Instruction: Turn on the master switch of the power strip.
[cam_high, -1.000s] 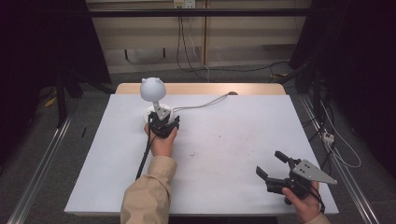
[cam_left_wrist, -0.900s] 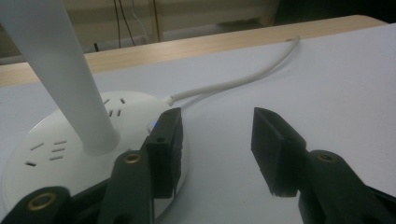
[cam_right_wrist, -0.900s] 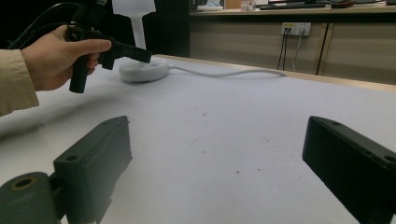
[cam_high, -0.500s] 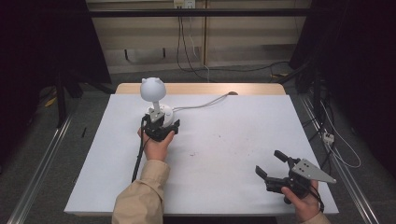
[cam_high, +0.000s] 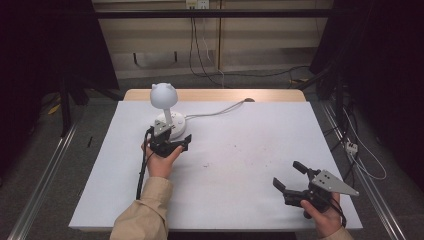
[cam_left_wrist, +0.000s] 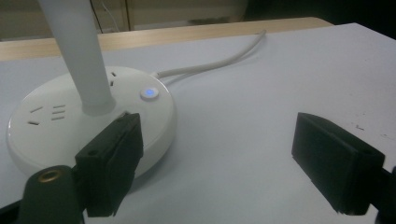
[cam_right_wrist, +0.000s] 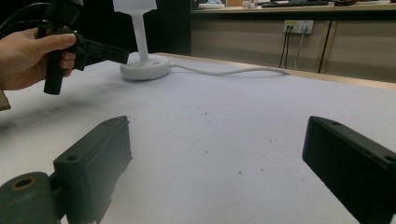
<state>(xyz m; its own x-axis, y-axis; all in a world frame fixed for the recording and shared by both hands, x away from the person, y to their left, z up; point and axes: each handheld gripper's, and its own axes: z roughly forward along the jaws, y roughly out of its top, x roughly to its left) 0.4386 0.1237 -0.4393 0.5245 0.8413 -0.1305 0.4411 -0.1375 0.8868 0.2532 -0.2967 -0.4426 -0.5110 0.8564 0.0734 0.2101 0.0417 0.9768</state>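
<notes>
Since a second ago, the left gripper (cam_high: 172, 143) has drawn back a little from the desk lamp (cam_high: 167, 111) toward the person, and its jaws have just been opening with nothing between them; the right gripper (cam_high: 292, 179) has kept its place. Seen from the high view, the lamp stands near the far left of the white table (cam_high: 240, 160), its round base (cam_high: 170, 122) flat on the sheet, its stem upright and its globe head (cam_high: 163, 95) on top, so the long axis runs vertical; its white cable (cam_high: 215, 111) trails away from the base to the right, toward the table's far edge. That gripper hovers just on the near side of the base, released, probably after pressing the switch. From the left gripper view, the base (cam_left_wrist: 51, 126) lies just beyond the left-hand jaw, the stem (cam_left_wrist: 79, 51) rising out of frame, and a small button (cam_left_wrist: 149, 93) glows blue on the base's right side, which suggests it was the target. From the right gripper view, the lamp (cam_right_wrist: 140, 65) sits far off to the left, and this gripper's own jaws stand wide apart and empty, well away from the base, seemingly parked while the other hand works.
</notes>
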